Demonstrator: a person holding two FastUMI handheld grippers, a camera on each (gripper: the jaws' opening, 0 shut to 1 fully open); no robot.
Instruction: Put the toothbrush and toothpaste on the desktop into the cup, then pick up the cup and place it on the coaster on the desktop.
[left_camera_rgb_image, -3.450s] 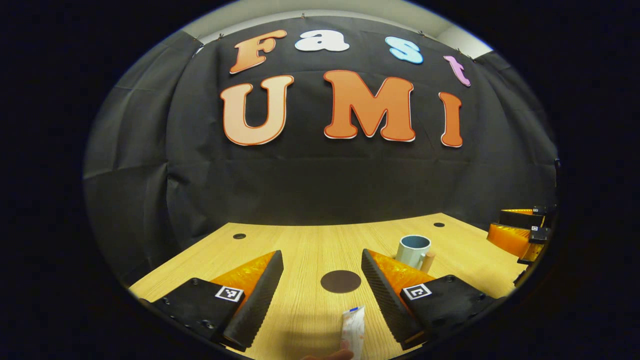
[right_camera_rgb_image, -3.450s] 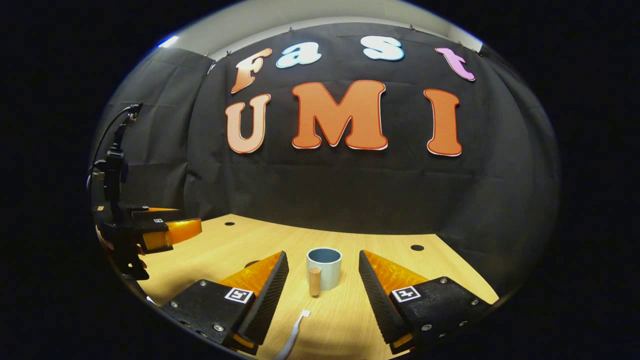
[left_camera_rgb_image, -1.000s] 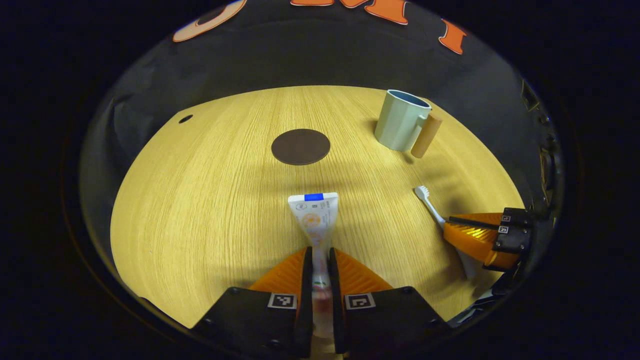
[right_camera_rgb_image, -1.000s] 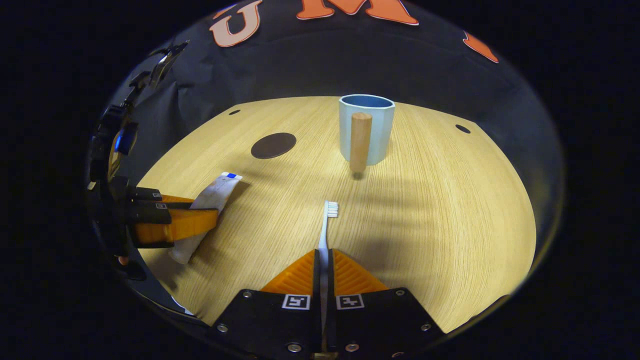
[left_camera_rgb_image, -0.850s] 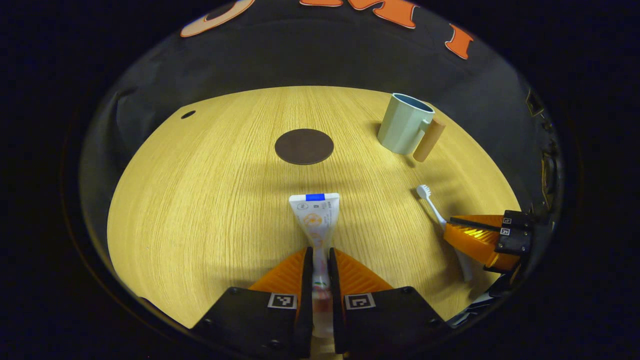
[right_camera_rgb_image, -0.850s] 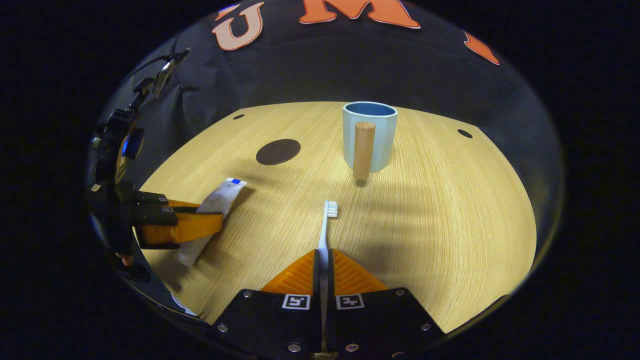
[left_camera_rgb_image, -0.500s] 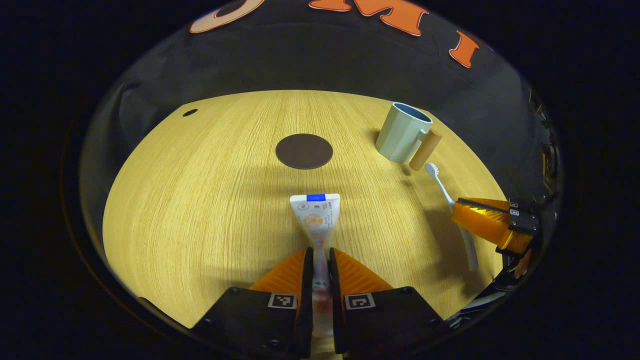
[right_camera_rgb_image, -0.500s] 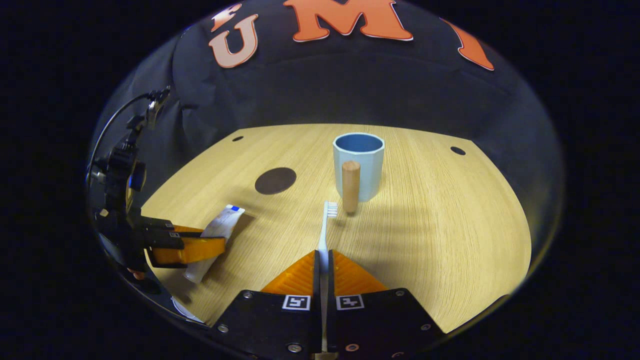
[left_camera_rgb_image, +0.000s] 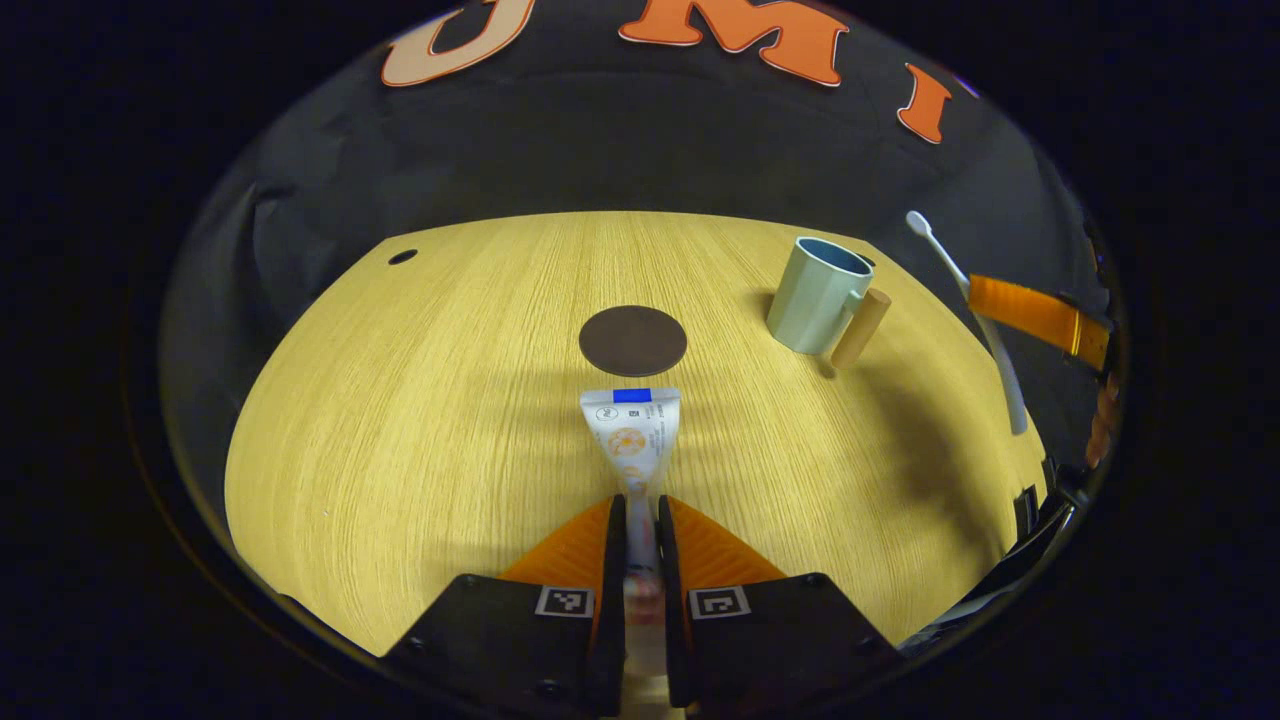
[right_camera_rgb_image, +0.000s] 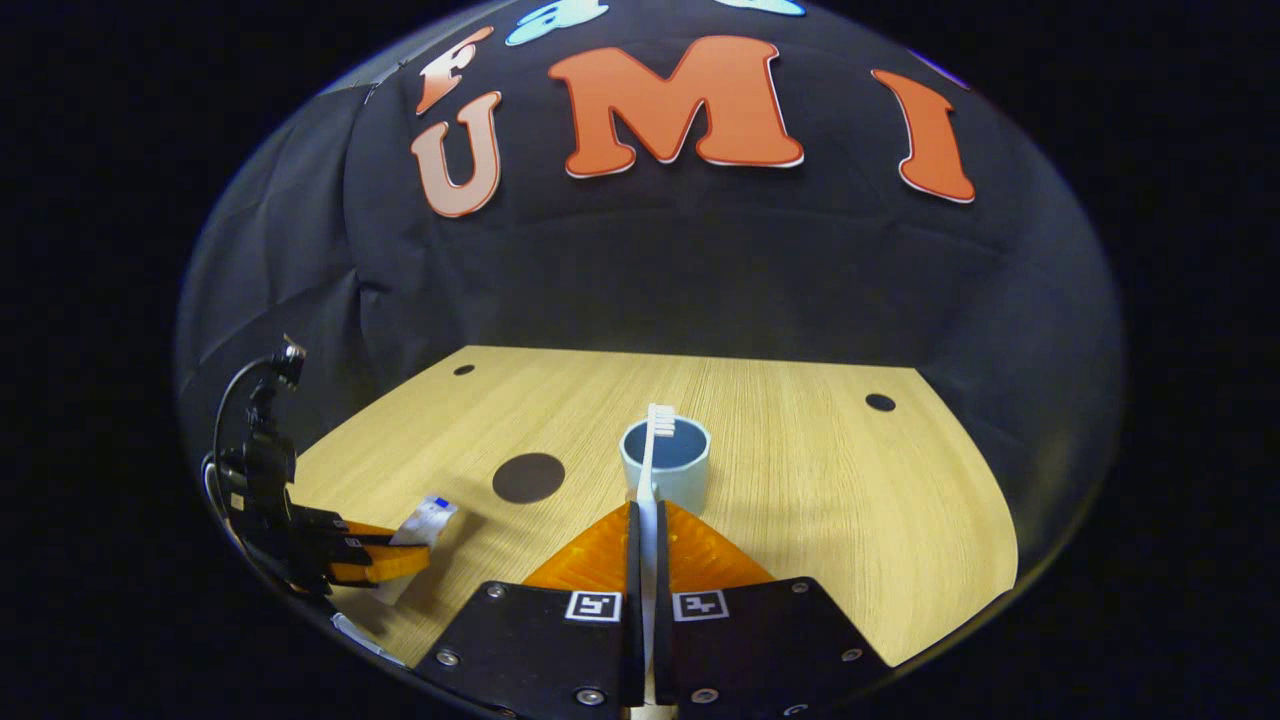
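Note:
My left gripper (left_camera_rgb_image: 641, 508) is shut on the white toothpaste tube (left_camera_rgb_image: 633, 435), whose flat blue-striped end points toward the round dark coaster (left_camera_rgb_image: 632, 340). My right gripper (right_camera_rgb_image: 645, 512) is shut on the white toothbrush (right_camera_rgb_image: 653, 455), held off the desk with its bristle head in line with the mouth of the pale blue cup (right_camera_rgb_image: 672, 476). In the left gripper view the cup (left_camera_rgb_image: 817, 295) stands upright at the right with its wooden handle (left_camera_rgb_image: 860, 328) toward me. There the right gripper (left_camera_rgb_image: 1035, 315) holds the toothbrush (left_camera_rgb_image: 965, 290) up in the air, right of the cup.
The wooden desktop (left_camera_rgb_image: 430, 400) ends at the black cloth wall behind. Small dark holes (right_camera_rgb_image: 880, 402) sit near its far corners. In the right gripper view the left gripper (right_camera_rgb_image: 375, 560) with the toothpaste tube (right_camera_rgb_image: 420, 525) is low at the left, and the coaster (right_camera_rgb_image: 528, 477) lies left of the cup.
The right gripper has lifted the toothbrush off the desk and carried it up toward the cup. The left gripper stays shut on the toothpaste and has shifted only slightly.

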